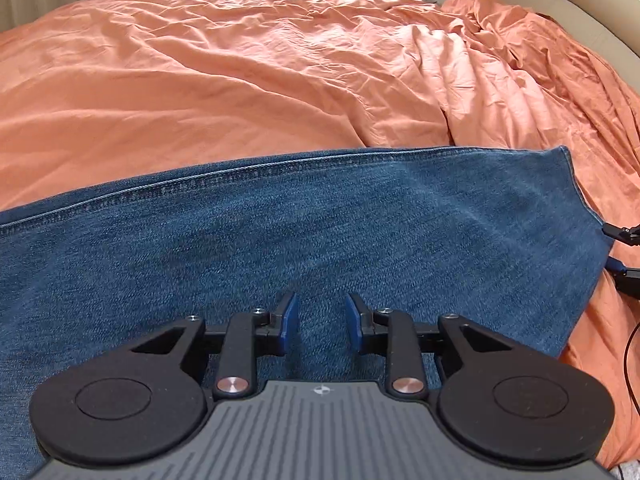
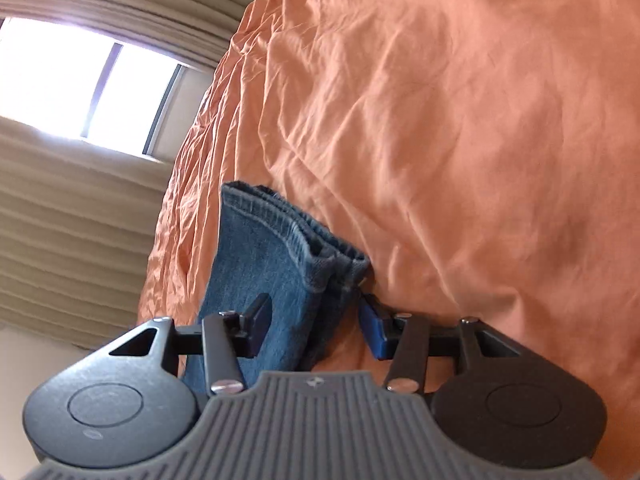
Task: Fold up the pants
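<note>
the blue jeans (image 1: 320,240) lie on a wrinkled orange sheet (image 1: 200,80) that covers a bed. in the left wrist view the denim stretches across the whole lower part of the picture, with a stitched seam (image 1: 200,184) running along its far edge and the leg ends off to the right. the left gripper (image 1: 322,320) hangs just over the denim with its blue-padded fingers (image 1: 290,316) spread apart and nothing between them. at the right edge of that view the tips of the right gripper (image 1: 622,248) show beside the jeans' end.

in the right wrist view the hems (image 2: 296,232) of the jeans legs are stacked together and stand between the fingers of the right gripper, which are set wide, one finger (image 2: 258,320) in front of the denim and the other (image 2: 374,332) just beside its far side; whether the pads press the cloth cannot be told. behind the bed are beige curtains (image 2: 60,208) and a bright window (image 2: 100,92).
</note>
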